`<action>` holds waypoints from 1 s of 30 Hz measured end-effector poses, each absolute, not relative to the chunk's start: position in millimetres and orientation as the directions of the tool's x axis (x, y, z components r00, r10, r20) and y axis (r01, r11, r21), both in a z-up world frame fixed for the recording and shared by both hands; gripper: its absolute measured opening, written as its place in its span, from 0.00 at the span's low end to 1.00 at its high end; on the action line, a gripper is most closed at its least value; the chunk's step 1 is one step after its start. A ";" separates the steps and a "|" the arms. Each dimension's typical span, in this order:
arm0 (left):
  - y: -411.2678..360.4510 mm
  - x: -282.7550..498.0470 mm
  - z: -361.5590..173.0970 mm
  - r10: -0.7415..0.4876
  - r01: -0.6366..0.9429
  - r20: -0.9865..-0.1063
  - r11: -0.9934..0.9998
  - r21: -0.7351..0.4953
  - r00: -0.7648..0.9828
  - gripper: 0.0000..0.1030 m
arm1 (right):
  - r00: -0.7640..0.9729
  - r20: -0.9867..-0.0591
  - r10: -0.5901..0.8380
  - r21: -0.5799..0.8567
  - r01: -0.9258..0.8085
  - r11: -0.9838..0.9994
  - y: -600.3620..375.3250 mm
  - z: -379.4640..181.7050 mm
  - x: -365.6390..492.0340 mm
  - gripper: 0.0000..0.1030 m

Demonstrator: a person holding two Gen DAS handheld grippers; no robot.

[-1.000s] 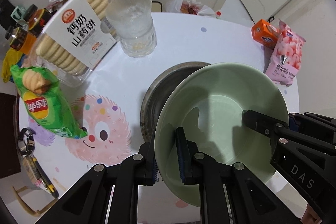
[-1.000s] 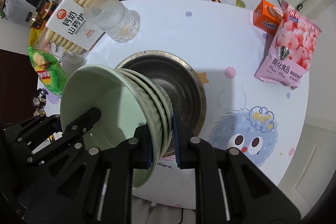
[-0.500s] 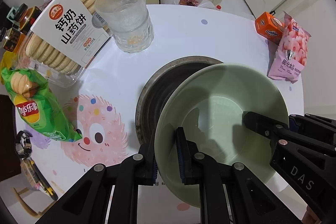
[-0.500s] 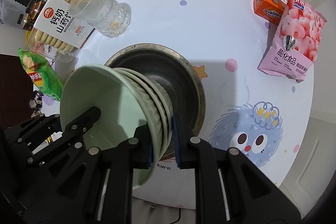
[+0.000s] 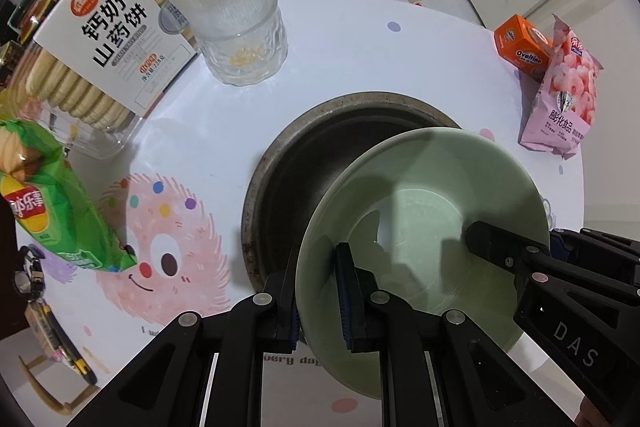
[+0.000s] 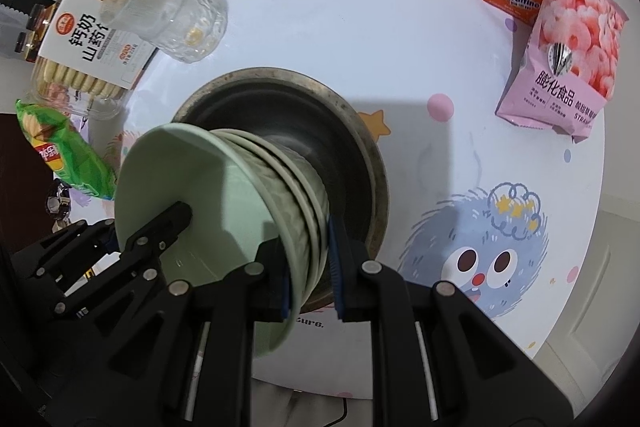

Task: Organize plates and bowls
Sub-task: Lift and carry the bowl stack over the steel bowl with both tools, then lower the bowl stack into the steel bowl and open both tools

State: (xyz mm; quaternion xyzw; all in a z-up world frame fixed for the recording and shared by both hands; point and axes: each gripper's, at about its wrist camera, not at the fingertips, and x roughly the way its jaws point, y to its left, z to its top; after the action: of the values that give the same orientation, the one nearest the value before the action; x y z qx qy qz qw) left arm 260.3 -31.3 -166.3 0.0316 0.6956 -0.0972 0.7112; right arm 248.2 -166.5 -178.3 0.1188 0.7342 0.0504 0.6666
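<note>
Left gripper [image 5: 318,293] clamps green bowl [image 5: 420,223] rim; metal basin [image 5: 288,163] beneath; glass [image 5: 236,23] beyond.

The left gripper [image 5: 318,295] points straight down, its two black fingers clamped on the near rim of a stack of green bowls [image 5: 424,211]. The right gripper [image 6: 308,267] points steeply down and is clamped on the opposite rim, one finger inside the top bowl and one outside the stack.

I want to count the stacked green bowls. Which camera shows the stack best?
The right wrist view: the green bowls show side-on, their nested rims visible. The left wrist view looks into the top bowl, hiding those beneath.
</note>
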 end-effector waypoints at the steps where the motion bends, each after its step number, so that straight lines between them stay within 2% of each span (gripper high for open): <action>1: -31.7 260.3 -168.2 -0.094 0.180 -0.995 0.979 -0.091 0.011 0.14 | -0.086 -0.967 0.240 0.230 0.110 0.967 -166.6 -180.1 248.1 0.17; 14: -41.3 270.1 -179.6 -0.075 0.210 -0.997 0.975 -0.072 0.008 0.14 | -0.103 -0.966 0.239 0.225 0.129 0.966 -170.5 -194.6 253.0 0.17; 22: -57.9 273.0 -180.7 -0.026 0.269 -0.999 0.963 -0.020 0.020 0.14 | -0.138 -0.955 0.261 0.236 0.172 0.956 -177.2 -206.9 254.9 0.18; 23: -56.5 273.5 -181.4 -0.033 0.256 -0.999 0.966 -0.027 0.021 0.16 | -0.131 -0.949 0.286 0.257 0.202 0.945 -181.0 -207.8 254.7 0.22; 25: -54.3 274.1 -183.4 -0.039 0.228 -0.999 0.973 -0.030 0.036 0.27 | -0.118 -0.933 0.340 0.300 0.268 0.915 -188.2 -209.8 254.3 0.27; 27: -52.0 273.2 -183.7 0.004 0.220 -0.998 0.975 0.018 0.064 0.47 | -0.094 -0.933 0.348 0.311 0.280 0.908 -189.9 -206.7 254.4 0.30; 28: -51.0 272.8 -183.9 0.013 0.217 -0.997 0.976 0.029 0.071 0.49 | -0.079 -0.934 0.347 0.314 0.278 0.908 -190.2 -203.3 254.8 0.39; 29: -49.6 272.4 -184.0 0.014 0.212 -0.997 0.977 0.030 0.075 0.50 | -0.066 -0.936 0.345 0.315 0.275 0.909 -191.0 -199.7 255.2 0.54; 30: -47.6 272.2 -184.0 0.006 0.203 -0.997 0.979 0.021 0.075 0.51 | -0.048 -0.940 0.337 0.313 0.267 0.912 -192.9 -194.6 255.3 0.60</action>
State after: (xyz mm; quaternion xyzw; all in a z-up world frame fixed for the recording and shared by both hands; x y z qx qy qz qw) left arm 272.2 -47.6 -184.0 0.0772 0.6767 -0.0675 0.7291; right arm 255.3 -192.9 -194.6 0.2086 0.7232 0.0268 0.6578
